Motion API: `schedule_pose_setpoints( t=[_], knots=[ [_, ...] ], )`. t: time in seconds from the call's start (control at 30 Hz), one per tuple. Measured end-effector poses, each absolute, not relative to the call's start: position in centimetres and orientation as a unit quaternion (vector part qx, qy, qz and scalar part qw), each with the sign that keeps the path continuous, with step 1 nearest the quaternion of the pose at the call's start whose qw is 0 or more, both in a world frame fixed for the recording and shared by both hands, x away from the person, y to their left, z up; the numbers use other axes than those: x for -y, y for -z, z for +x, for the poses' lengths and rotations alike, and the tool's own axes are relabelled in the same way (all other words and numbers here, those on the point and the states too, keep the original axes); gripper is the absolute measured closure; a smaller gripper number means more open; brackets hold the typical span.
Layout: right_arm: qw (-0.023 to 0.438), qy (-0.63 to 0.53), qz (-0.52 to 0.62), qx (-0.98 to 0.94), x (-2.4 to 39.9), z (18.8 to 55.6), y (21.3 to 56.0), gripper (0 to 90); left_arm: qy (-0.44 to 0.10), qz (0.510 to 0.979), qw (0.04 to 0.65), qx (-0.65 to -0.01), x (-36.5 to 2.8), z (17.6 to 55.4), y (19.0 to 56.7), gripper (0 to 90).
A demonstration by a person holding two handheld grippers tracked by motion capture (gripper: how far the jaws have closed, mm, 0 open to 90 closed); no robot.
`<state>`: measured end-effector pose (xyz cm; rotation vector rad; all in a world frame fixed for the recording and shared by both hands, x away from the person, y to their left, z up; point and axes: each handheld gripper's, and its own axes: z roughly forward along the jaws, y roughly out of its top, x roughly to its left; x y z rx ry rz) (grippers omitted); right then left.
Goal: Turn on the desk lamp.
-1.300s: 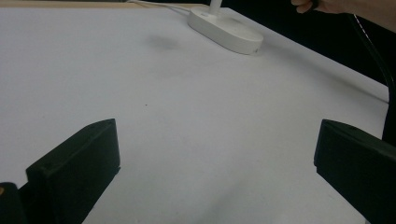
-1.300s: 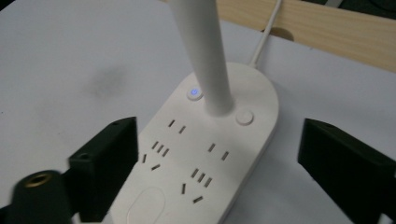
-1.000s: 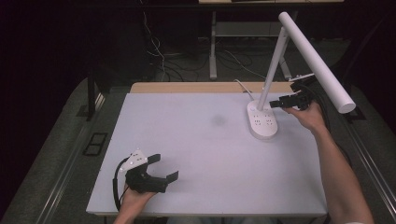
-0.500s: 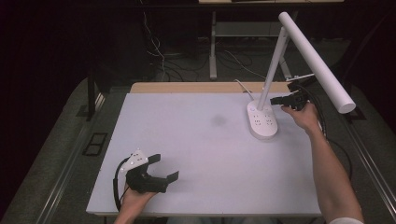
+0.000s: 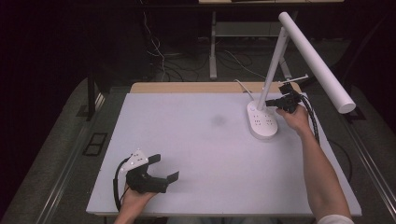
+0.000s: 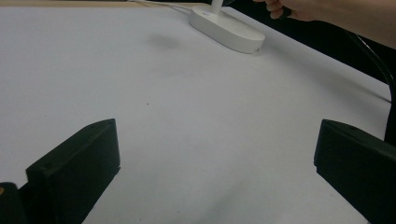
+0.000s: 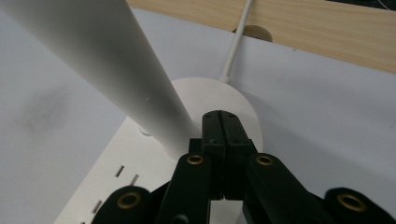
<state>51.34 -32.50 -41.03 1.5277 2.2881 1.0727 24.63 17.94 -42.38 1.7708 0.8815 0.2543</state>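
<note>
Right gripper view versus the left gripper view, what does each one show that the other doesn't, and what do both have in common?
Right gripper view alone: the right hand-held gripper, jaws pressed together with nothing between them, tip over the round end of the lamp base; the thick white lamp post; slots in the base; the wooden table edge.

Left gripper view alone: the left hand-held gripper, jaws wide apart over bare table; a grey smudge; the person's right hand.

Both: the white lamp base, its cord and the white tabletop.
</note>
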Motion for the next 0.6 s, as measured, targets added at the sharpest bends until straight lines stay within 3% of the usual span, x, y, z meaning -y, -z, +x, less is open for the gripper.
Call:
schedule_pose_setpoints(
  t=[0.33, 0.6],
  knots=[
    [0.084, -0.368, 0.528, -0.761, 32.5, 51.4, 42.1, 89.9, -0.107, 0.747, 0.541, -0.371, -17.9, 24.7, 42.4, 0.0],
    [0.107, -0.364, 0.523, -0.763, 32.1, 51.1, 42.3, 90.0, -0.106, 0.751, 0.538, -0.368, -17.9, 24.8, 42.4, 0.0]
  ],
)
